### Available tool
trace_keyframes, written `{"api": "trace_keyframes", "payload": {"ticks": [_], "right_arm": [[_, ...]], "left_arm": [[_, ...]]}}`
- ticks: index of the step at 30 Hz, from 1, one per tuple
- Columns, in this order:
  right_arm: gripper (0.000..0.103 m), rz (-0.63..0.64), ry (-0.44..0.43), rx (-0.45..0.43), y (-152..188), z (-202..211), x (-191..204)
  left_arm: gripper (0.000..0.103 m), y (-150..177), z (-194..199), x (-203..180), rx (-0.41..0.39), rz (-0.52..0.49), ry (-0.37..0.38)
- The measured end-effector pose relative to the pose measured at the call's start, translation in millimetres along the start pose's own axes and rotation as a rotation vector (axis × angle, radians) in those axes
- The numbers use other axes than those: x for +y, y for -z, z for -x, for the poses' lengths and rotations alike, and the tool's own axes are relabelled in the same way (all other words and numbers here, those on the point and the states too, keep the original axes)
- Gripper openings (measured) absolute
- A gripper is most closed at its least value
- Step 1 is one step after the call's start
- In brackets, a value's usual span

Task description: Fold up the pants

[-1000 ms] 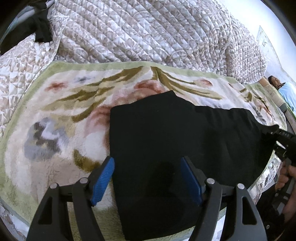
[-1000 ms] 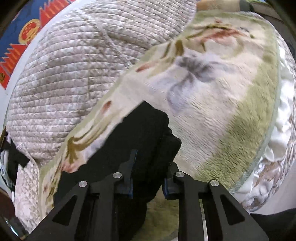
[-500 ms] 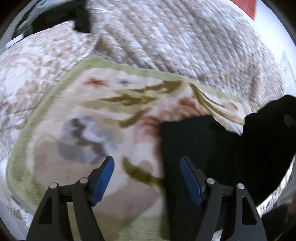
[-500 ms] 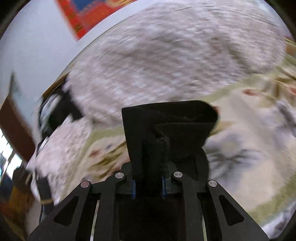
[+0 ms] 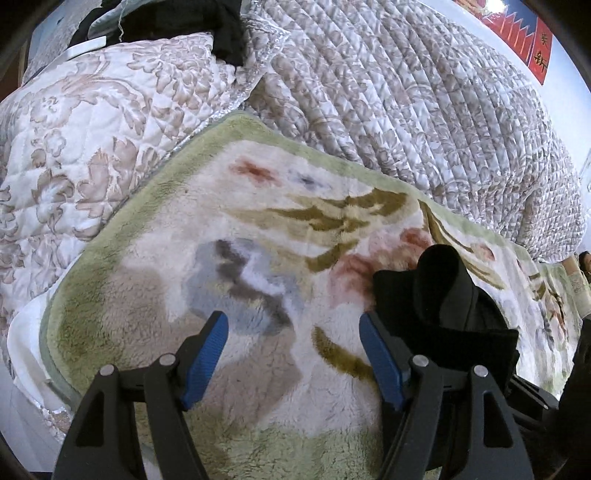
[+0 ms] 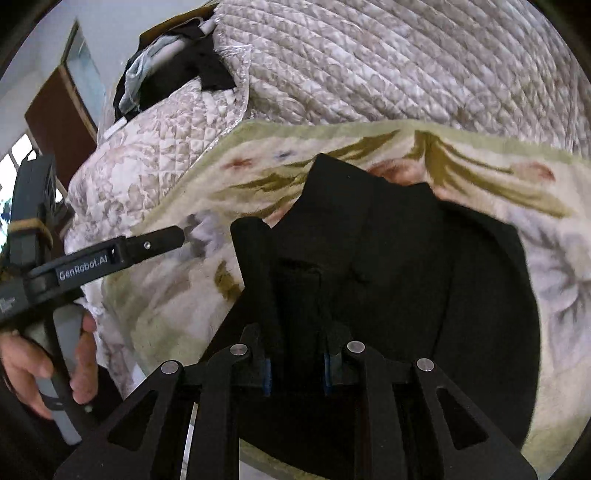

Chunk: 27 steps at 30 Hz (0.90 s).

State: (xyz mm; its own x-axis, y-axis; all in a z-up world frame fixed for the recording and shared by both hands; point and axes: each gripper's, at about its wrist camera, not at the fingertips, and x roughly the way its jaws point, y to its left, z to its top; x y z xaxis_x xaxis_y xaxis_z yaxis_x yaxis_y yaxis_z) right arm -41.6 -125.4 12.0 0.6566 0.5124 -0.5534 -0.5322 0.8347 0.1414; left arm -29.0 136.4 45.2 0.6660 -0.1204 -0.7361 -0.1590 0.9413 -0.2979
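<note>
The black pants (image 6: 406,258) lie on a floral fleece blanket (image 6: 517,177). My right gripper (image 6: 295,363) is shut on a bunched fold of the pants and holds it over the rest of the garment. In the left wrist view the pants (image 5: 443,295) show as a raised black bundle at the right, beside my right finger. My left gripper (image 5: 293,354) is open and empty over the bare blanket (image 5: 240,258). It also shows in the right wrist view (image 6: 155,240), left of the pants.
A quilted beige bedspread (image 5: 406,92) is heaped behind the blanket. A quilted pillow (image 5: 92,129) lies at the left, with dark clothes (image 5: 221,26) piled behind it. A hand (image 6: 44,358) holds the left gripper's handle.
My right gripper has carried the pants' end up and over toward the left, folding the garment. My left gripper has moved left off the pants onto bare blanket.
</note>
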Motion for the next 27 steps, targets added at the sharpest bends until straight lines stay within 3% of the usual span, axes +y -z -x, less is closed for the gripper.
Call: {"api": "trace_keyframes", "payload": {"ticks": [5, 8, 10, 11, 13, 17, 19, 21, 23, 24, 27], "right_arm": [[0.019, 0.097, 0.049, -0.014, 9, 14, 15], [0.025, 0.158, 0.053, 0.031, 15, 1, 20], [0.045, 0.145, 0.014, 0.016, 15, 5, 22], [0.050, 0.135, -0.029, 0.005, 14, 10, 23], [0.051, 0.128, -0.111, -0.024, 13, 23, 24], [0.051, 0.098, -0.160, -0.119, 15, 47, 18], [0.046, 0.045, -0.132, -0.163, 17, 55, 5], [0.018, -0.020, -0.066, -0.155, 20, 53, -10], [0.016, -0.069, 0.012, -0.064, 26, 34, -25], [0.016, -0.083, -0.014, 0.016, 31, 19, -29], [0.014, -0.031, -0.096, 0.033, 30, 20, -19]], "left_arm": [[0.076, -1, 3, -3, -0.010, -0.003, 0.010], [0.076, -1, 1, -5, -0.005, -0.009, 0.012], [0.076, -1, 1, -5, -0.006, -0.011, 0.013], [0.076, -1, 1, -5, -0.009, -0.011, 0.013], [0.076, -2, 2, -3, -0.016, -0.008, 0.012], [0.076, -3, 3, -2, -0.023, 0.000, 0.014], [0.076, -4, 3, -4, -0.024, -0.006, 0.022], [0.076, -4, 4, -9, -0.028, -0.016, 0.035], [0.076, -4, 6, -15, -0.031, -0.031, 0.052], [0.076, -4, 6, -19, -0.033, -0.038, 0.063], [0.076, -7, 9, -33, -0.042, -0.062, 0.098]]}}
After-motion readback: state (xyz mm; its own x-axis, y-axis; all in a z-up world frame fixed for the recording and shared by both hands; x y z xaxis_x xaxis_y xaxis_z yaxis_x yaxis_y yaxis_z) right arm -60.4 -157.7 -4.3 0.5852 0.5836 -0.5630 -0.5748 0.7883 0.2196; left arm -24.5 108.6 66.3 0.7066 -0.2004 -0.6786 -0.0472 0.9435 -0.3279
